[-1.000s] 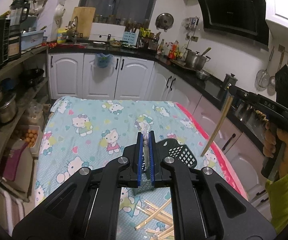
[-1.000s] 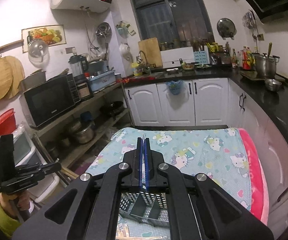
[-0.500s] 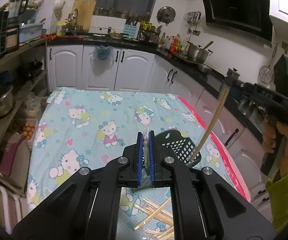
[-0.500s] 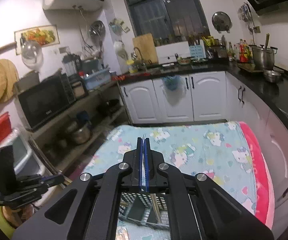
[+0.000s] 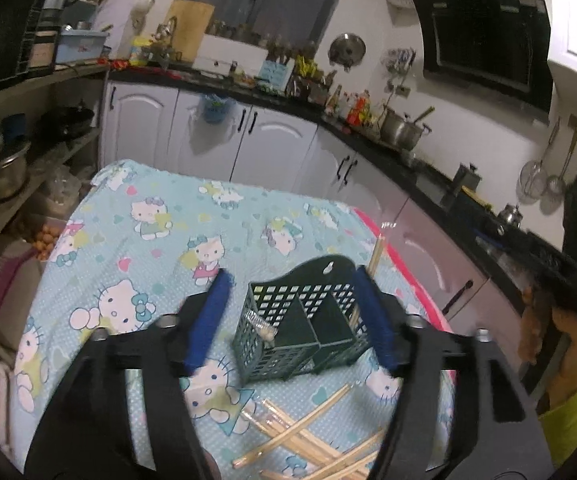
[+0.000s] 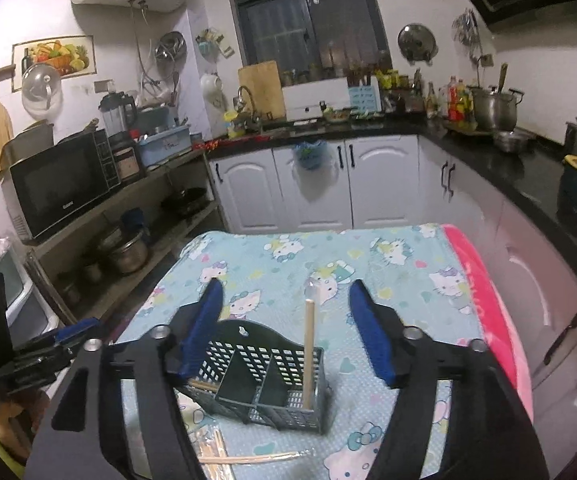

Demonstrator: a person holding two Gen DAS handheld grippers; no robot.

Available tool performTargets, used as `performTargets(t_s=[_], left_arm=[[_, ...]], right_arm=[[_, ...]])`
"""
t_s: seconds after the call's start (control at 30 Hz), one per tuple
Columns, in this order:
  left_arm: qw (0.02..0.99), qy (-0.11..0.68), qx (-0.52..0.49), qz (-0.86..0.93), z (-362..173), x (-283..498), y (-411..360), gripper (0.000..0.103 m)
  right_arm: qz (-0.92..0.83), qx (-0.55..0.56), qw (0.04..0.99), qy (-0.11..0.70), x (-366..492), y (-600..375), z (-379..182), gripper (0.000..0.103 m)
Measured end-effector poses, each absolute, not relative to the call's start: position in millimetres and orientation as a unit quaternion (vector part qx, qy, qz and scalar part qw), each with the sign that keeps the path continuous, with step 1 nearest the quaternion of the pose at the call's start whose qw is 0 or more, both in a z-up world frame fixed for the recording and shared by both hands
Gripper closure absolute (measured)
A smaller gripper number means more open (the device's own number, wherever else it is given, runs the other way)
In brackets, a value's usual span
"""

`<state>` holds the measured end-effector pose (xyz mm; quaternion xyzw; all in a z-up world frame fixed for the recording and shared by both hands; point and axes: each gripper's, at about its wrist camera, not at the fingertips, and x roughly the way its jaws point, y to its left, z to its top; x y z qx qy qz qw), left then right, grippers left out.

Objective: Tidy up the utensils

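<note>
A dark green slotted utensil basket (image 5: 302, 330) stands on the Hello Kitty tablecloth (image 5: 160, 240); it also shows in the right wrist view (image 6: 266, 384). One wooden chopstick (image 6: 309, 354) stands upright in its right compartment, also seen in the left wrist view (image 5: 375, 256). A wrapped chopstick (image 5: 260, 326) lies tilted in the left compartment. Several loose chopsticks (image 5: 312, 440) lie on the cloth in front of the basket. My left gripper (image 5: 300, 316) is open above the basket. My right gripper (image 6: 284, 332) is open and empty above the basket.
White cabinets and a black counter (image 6: 488, 160) run behind and to the right of the table. Open shelves with pots and a microwave (image 6: 60, 188) stand on the left. The table's pink edge (image 6: 484, 292) is on the right.
Both grippers have opened. The right one let go of its chopstick, which now stands in the basket. The left one let go of its wrapped chopstick, now lying in the basket's left compartment.
</note>
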<state>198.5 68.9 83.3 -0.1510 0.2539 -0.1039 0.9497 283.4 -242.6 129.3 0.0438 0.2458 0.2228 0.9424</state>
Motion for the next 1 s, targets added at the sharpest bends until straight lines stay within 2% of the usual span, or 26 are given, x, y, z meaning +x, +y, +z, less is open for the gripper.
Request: performTargets(t_s=[0.1, 0.13, 0.47, 1.0], left_arm=[[0.958, 0.226, -0.148, -0.092, 92, 187, 67, 0.013], [0.960, 0.220, -0.148, -0.090, 95, 184, 67, 0.011], [0.967, 0.194, -0.142, -0.082, 107, 154, 63, 0.011], [0.964, 0.213, -0.134, -0.086, 86, 125, 60, 0.011]], right_arm=[[0.212, 0.034, 0.950, 0.226, 266, -250, 132, 0.022], [0.208, 0.032, 0.953, 0.219, 260, -252, 132, 0.019], [0.197, 0.016, 0.962, 0.189, 216, -267, 130, 0.009], [0.214, 0.030, 0.957, 0.195, 168, -275, 115, 0.007]])
